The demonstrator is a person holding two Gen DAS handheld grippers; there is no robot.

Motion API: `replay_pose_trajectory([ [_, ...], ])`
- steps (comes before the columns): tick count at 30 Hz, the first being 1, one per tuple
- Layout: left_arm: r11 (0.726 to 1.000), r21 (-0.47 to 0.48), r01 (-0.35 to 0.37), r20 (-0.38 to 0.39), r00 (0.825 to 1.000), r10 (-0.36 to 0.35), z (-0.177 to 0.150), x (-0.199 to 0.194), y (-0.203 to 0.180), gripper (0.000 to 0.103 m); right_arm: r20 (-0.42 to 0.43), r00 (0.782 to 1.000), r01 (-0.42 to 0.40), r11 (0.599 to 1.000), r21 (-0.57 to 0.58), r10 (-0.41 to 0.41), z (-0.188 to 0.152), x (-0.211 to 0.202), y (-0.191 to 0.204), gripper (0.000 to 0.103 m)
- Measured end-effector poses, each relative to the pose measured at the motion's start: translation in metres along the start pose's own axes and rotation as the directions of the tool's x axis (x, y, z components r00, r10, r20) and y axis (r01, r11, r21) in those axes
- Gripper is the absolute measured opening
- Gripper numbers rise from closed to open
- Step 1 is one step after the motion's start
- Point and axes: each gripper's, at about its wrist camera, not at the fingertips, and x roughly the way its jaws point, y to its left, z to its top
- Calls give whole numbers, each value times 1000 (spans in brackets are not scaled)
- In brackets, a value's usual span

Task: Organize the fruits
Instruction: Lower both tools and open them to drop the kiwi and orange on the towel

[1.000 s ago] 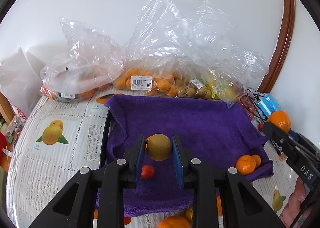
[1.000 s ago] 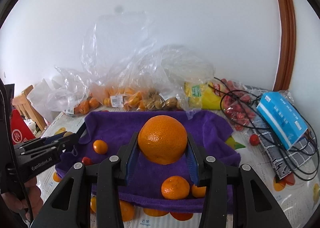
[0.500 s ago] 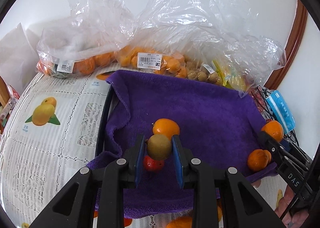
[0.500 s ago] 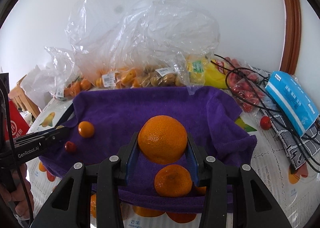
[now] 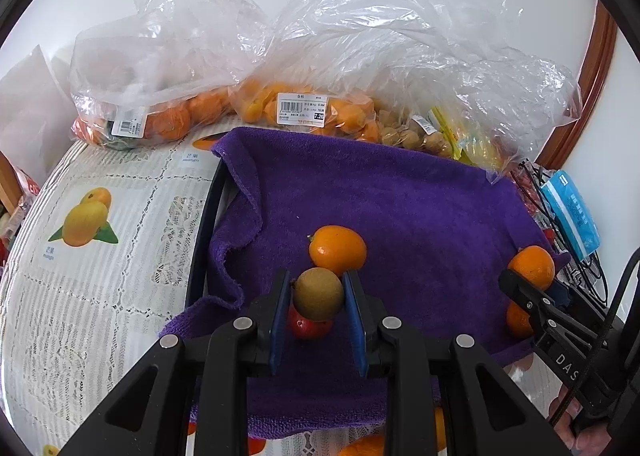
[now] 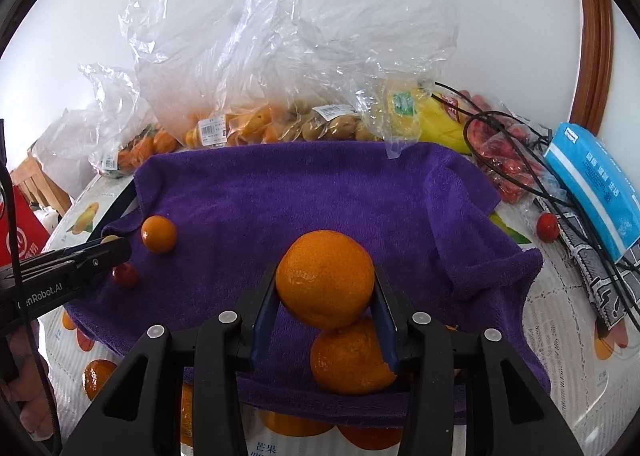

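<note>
**Both Fruits Carried Down Toward the Purple Towel**

Left gripper [image 5: 318,298] clenched on a small brownish-green fruit [image 5: 319,293], held between the blue fingers [image 5: 279,310]. Over the last second, lowered and brought forward over the purple towel [image 5: 400,208]: now hanging just above a small red fruit [image 5: 308,326] and just short of a small orange kumquat [image 5: 338,250], both lying on the towel's near-left part. Whether the held fruit touches the red one, not clear from here.

Right gripper [image 6: 325,298] grasping a large orange [image 6: 325,278], likewise dropped closer to the cloth than a second ago, with a second orange [image 6: 352,358] on the towel's front edge directly beneath and seemingly almost touching. Grip unchanged on both sides throughout; no release yet.

Probable meaning: small fruits being gathered at the left of the towel, oranges at the right front, with both placements close at hand. Next step likely a gentle set-down beside, not on top of, the resting fruit, then opening of the fingers. Risk: round fruit rolling off the front hem onto the table [image 5: 100,276] if dropped onto another.

Bagged fruit [image 5: 304,112] stacked behind the towel, untouched.
</note>
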Motion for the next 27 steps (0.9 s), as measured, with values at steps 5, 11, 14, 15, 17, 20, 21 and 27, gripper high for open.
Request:
replay_pose_trajectory([
  [5,1000,-4,4,-2,1000,-4,0,-1,1,25,1,1000,8,1000,-15,-8,0,0,2,44],
  [11,1000,9,16,3,1000,-16,-2,-2,-3,25,4,1000,31,999,-43,-31,0,0,6,44],
  [14,999,18,32,4,999,-32,-2,-3,-6,25,16,999,38,997,-60,-37,0,-2,8,44],
  [15,999,24,30,7,1000,-30,-3,-3,-8,25,23,999,42,997,-65,-41,1,-3,8,44],
  [17,999,28,25,1,1000,-25,-3,-1,-9,25,31,998,53,996,-76,-51,1,-5,9,44],
  [20,999,31,23,-4,1000,-23,-4,0,-10,25,37,998,58,995,-80,-55,2,-7,9,44],
  [21,999,33,21,-4,1000,-21,-4,0,-10,25,41,998,57,995,-78,-53,2,-8,9,44],
  [27,999,31,24,-6,1000,-24,-4,1,-10,26,43,998,54,997,-58,-52,4,-10,5,45],
])
